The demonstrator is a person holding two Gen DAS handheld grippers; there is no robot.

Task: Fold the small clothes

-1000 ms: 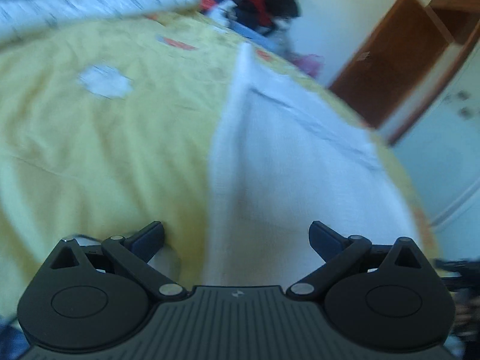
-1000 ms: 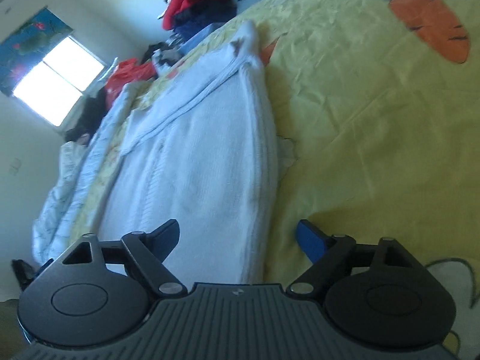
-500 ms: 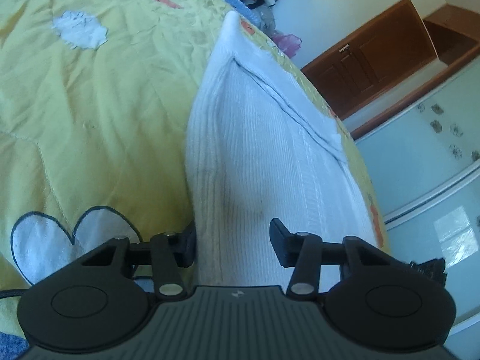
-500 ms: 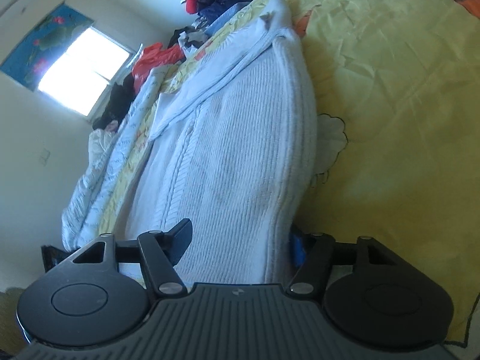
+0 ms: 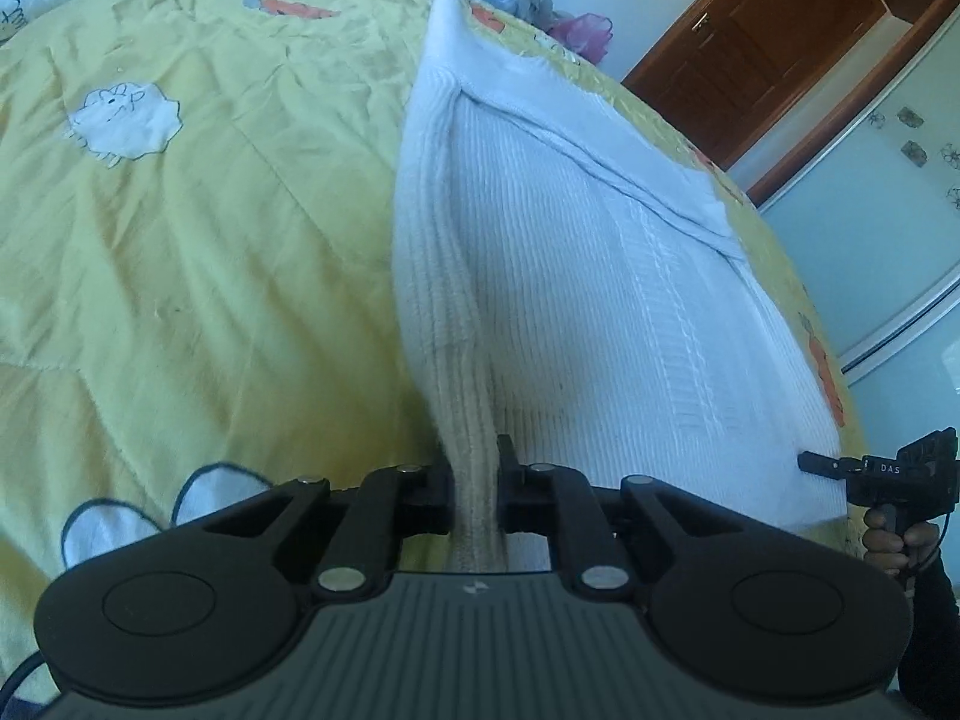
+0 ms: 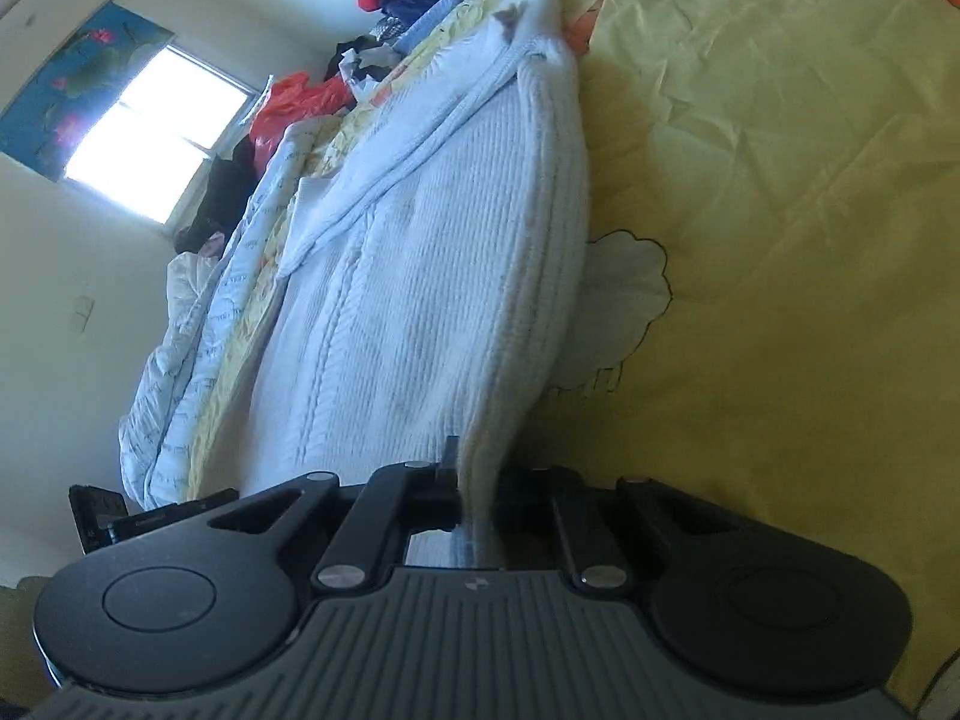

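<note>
Yellow cartoon-print quilt (image 5: 198,252) covered the bed in a room with a wooden door (image 5: 762,54) and a bright window (image 6: 156,144); one white knit sweater (image 5: 576,276) lay on it; my left gripper (image 5: 475,480) pinched its near ribbed edge; my right gripper (image 6: 477,483) pinched the opposite near corner.

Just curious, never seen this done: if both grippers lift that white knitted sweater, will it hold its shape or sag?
Probably sag: the white sweater bunches into a soft ridge where the left gripper pinches it. The thick ribbed knit looks grippy, so the right gripper likely won't slip. It seems light enough to drape.
</note>
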